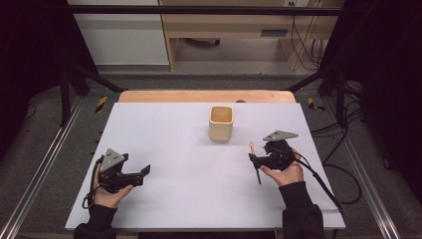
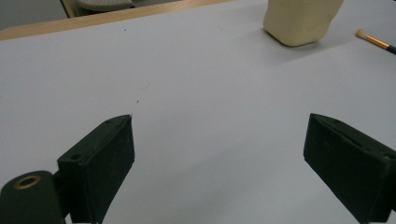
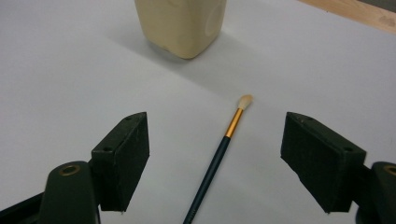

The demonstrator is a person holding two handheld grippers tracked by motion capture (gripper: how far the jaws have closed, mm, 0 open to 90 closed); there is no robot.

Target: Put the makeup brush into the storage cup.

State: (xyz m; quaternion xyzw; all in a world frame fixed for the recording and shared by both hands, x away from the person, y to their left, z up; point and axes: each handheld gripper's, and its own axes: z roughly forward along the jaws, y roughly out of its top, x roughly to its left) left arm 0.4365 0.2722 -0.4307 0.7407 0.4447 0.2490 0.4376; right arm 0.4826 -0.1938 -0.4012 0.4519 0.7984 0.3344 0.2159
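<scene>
Holding my right claw wide over the paintbrush, which lies flat between the jaws, untouched, near the cup. My left claw is wide too, with bare tabletop around.

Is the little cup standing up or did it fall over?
Standing up. The cup sits on its base on the white table, its open mouth facing up. Nothing shows inside it from above.

The right claw stands open over the white bench; a slim dark-handled paintbrush lies between its jaws, untouched; a cream square cup stands beyond it.
</scene>
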